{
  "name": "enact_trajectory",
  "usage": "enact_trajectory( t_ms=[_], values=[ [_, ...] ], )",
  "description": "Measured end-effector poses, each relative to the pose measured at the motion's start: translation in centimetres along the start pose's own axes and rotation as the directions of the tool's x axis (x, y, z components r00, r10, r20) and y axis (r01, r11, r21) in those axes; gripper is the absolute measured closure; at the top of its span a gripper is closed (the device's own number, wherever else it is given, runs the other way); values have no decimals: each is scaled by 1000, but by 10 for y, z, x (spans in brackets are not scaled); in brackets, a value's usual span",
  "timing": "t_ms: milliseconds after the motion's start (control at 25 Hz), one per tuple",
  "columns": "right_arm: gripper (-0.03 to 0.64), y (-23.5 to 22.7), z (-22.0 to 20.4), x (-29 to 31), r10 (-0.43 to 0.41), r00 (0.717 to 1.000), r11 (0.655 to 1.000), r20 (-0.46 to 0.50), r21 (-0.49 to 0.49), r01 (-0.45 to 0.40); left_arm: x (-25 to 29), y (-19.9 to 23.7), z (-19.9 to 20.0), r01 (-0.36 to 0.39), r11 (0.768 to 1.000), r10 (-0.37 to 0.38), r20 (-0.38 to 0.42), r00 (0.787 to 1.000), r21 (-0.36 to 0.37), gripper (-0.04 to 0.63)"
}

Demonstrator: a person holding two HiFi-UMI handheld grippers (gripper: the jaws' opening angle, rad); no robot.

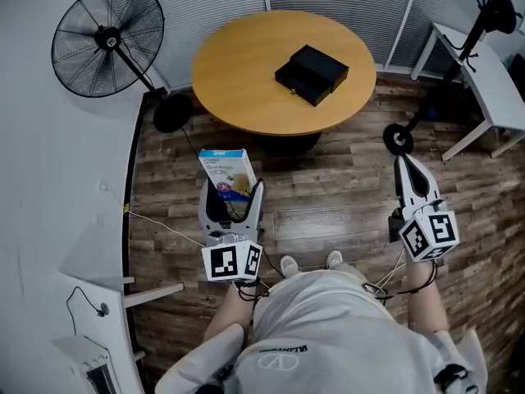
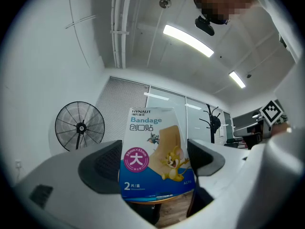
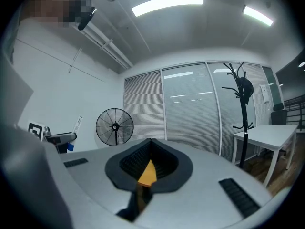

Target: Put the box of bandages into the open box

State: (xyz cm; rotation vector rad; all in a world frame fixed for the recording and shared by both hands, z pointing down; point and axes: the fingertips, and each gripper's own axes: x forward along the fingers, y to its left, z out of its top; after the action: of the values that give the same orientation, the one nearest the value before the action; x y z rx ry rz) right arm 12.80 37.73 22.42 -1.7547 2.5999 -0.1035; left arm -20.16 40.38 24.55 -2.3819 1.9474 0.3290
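The bandage box (image 1: 227, 170), white and blue with a cartoon mouse and cat on its face (image 2: 155, 151), hangs above the wooden floor, and my left gripper (image 1: 233, 190) is shut on it, pads against its two sides. It fills the gap between the pads in the left gripper view (image 2: 155, 160). The black open box (image 1: 312, 74) lies on the round wooden table (image 1: 238, 72), well ahead of both grippers. My right gripper (image 1: 405, 166) is shut and holds nothing, its tips meeting (image 3: 150, 149); it floats at the right, short of the table.
A black standing fan (image 1: 108, 39) is at the far left. A white desk (image 1: 496, 80) and a coat stand's round base (image 1: 399, 139) stand at the right. A white counter (image 1: 57, 220) runs along the left.
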Motion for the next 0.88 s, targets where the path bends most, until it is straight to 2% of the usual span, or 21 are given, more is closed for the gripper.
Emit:
enact_trajectory(
  t_ms=[200, 400, 720, 880],
  values=[
    [601, 30, -8, 11, 24, 999, 999, -21, -34, -25, 3, 15, -9, 32, 999, -32, -14, 999, -5, 163],
    [601, 47, -14, 20, 55, 998, 997, -42, -57, -57, 9, 20, -15, 33, 999, -34, -22, 999, -29, 163],
    [601, 30, -23, 67, 80, 996, 996, -40, -41, -81, 53, 14, -26, 42, 999, -43, -36, 998, -13, 163],
    [601, 9, -23, 106, 104, 994, 994, -39, -27, -105, 92, 8, -32, 56, 998, -55, -39, 998, 20, 163]
  ],
)
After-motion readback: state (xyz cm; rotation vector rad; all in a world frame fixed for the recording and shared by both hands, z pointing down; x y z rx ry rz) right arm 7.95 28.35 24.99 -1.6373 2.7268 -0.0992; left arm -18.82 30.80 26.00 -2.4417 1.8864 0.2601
